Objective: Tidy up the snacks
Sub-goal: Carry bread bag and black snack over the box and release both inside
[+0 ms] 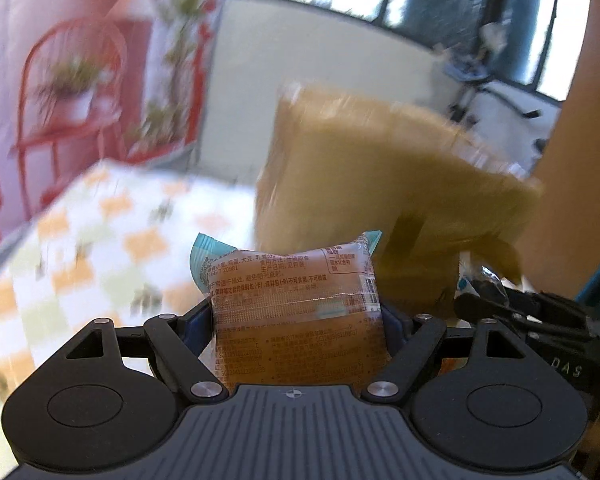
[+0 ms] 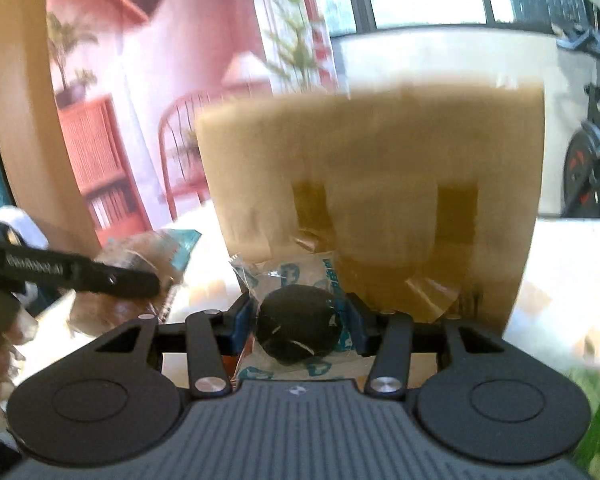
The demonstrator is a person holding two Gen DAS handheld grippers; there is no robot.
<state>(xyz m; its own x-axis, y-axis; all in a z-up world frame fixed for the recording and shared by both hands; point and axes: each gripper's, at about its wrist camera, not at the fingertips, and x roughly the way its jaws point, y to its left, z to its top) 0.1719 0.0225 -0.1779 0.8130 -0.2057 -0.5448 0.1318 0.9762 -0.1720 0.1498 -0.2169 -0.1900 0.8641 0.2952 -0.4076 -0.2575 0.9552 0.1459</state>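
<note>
My left gripper is shut on an orange-brown wrapped cake packet with red print and teal corners, held upright in the air. My right gripper is shut on a clear packet with teal print holding a dark round cookie. A brown cardboard box stands just ahead of both grippers and is blurred; it also fills the middle of the right wrist view. The right gripper shows at the right edge of the left wrist view, and the left gripper with its packet shows at the left of the right wrist view.
A table with an orange, green and white checked cloth lies below. A red chair and red shelving stand behind. A white wall, windows and an exercise bike are at the back right.
</note>
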